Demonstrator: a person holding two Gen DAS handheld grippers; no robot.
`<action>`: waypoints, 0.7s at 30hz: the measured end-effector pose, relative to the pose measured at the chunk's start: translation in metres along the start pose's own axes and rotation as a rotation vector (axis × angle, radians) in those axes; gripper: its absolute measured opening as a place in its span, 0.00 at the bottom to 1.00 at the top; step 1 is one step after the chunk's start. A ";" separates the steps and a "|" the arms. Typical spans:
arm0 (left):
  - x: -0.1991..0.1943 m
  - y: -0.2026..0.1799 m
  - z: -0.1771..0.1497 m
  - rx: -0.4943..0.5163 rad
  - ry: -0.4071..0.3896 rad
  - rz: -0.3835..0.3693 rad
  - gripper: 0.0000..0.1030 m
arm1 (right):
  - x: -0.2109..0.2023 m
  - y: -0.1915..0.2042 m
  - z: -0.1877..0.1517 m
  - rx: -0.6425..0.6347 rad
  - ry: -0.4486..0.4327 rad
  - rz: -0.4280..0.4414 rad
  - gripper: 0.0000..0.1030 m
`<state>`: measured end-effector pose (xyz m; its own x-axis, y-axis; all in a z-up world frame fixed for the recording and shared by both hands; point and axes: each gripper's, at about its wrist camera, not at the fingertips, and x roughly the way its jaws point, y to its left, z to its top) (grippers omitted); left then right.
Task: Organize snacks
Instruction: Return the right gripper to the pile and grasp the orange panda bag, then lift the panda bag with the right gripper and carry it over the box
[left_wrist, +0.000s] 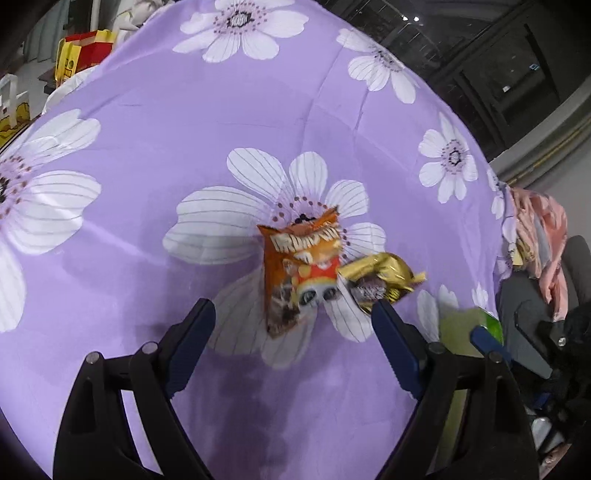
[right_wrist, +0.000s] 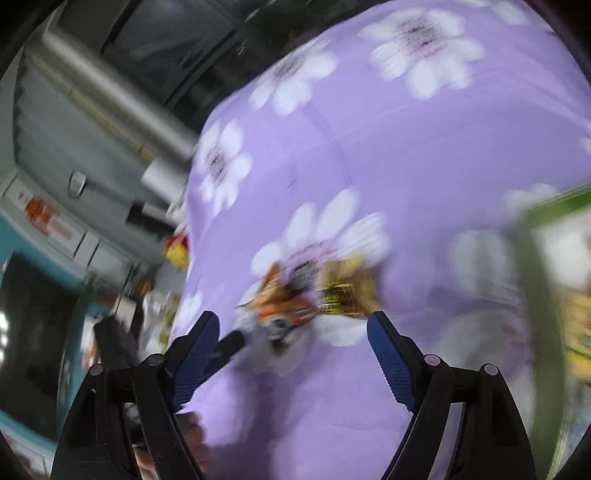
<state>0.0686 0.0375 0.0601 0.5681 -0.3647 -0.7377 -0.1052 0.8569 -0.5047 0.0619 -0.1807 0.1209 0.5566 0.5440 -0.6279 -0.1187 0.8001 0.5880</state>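
Note:
An orange snack packet (left_wrist: 299, 273) lies on the purple flowered tablecloth (left_wrist: 184, 155), and a gold packet (left_wrist: 384, 275) touches its right side. My left gripper (left_wrist: 293, 326) stands open just short of them; the orange packet's near corner reaches between the fingertips, untouched by the pads. The right wrist view is blurred by motion. In it the orange packet (right_wrist: 284, 308) and the gold packet (right_wrist: 343, 291) lie just ahead of my open right gripper (right_wrist: 293, 334), which holds nothing. A dark fingertip of the other gripper (right_wrist: 232, 341) shows beside its left finger.
A green-rimmed container (right_wrist: 546, 251) holding packets stands at the right, its green edge (left_wrist: 480, 319) next to a blue finger. Pink cloth (left_wrist: 543, 236) hangs past the table's right edge. A red and yellow bag (left_wrist: 86, 48) stands beyond the far left edge.

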 end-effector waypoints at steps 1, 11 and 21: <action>0.006 0.000 0.003 0.002 0.008 -0.001 0.83 | 0.012 0.008 0.004 -0.015 0.023 0.005 0.81; 0.042 0.007 0.015 0.005 0.034 -0.071 0.68 | 0.131 0.034 0.026 -0.130 0.240 -0.022 0.77; 0.048 0.007 0.010 0.050 0.015 -0.041 0.48 | 0.156 0.038 0.013 -0.190 0.290 -0.020 0.55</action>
<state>0.1031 0.0298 0.0259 0.5588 -0.4050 -0.7237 -0.0409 0.8581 -0.5118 0.1548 -0.0682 0.0520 0.3070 0.5548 -0.7732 -0.2756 0.8295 0.4857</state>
